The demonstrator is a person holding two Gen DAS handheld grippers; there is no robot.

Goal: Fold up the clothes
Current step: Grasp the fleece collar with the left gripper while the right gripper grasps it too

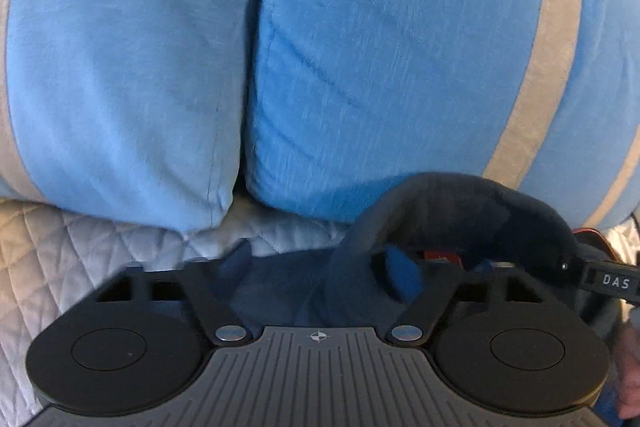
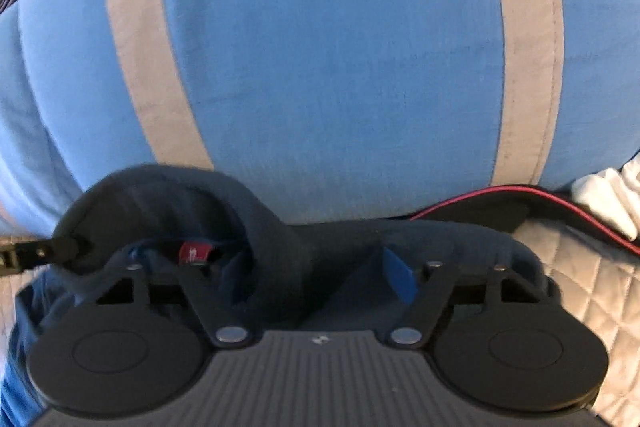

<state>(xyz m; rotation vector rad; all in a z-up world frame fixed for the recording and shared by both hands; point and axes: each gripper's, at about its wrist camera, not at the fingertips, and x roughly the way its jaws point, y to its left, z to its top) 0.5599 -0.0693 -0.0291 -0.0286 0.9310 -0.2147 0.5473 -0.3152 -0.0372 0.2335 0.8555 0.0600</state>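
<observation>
Your left claw [image 1: 316, 267] and right claw [image 2: 316, 263] stand with fingers spread apart, both low over a dark navy garment [image 2: 340, 247] lying on a white quilted cover [image 1: 80, 259]. The garment's ribbed collar [image 1: 460, 203] arches up between them, a red label [image 2: 196, 251] inside it. Directly behind lie blue pillows with grey stripes [image 1: 380, 67]. Whether either claw pinches cloth, you cannot tell
</observation>
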